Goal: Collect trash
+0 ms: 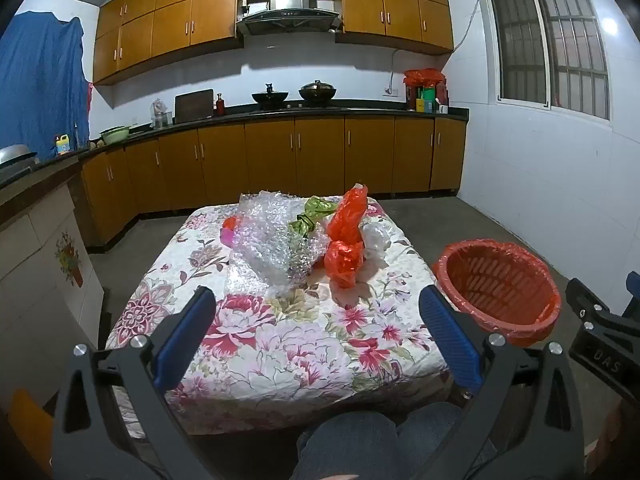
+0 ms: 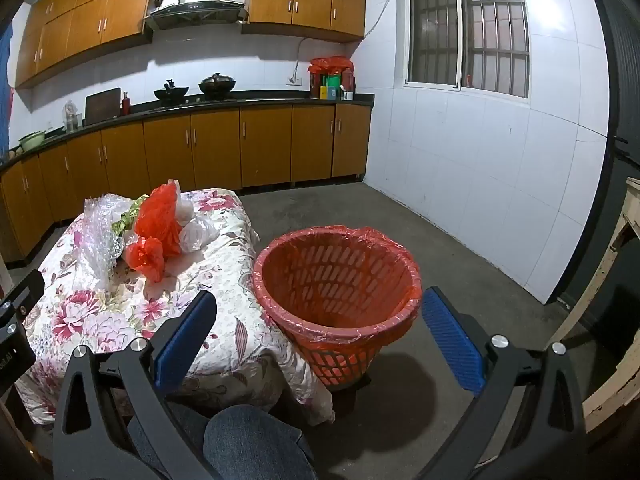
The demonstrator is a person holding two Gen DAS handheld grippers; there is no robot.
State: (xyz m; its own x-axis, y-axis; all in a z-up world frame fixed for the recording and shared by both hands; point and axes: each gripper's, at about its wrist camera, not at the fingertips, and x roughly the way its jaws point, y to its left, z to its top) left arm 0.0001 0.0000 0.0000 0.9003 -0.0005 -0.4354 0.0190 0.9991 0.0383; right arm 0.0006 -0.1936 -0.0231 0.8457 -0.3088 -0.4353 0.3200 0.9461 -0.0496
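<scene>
You are holding both grippers, left gripper and right gripper, with jaws released; the trash pile is sitting uncollected on the desk, and the basket is waiting, nothing in it.

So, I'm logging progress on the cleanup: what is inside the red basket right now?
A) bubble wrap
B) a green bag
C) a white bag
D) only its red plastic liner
D: the right wrist view looks straight into the red basket and shows only the liner over its slotted wall; the bubble wrap lies on the table.
</scene>
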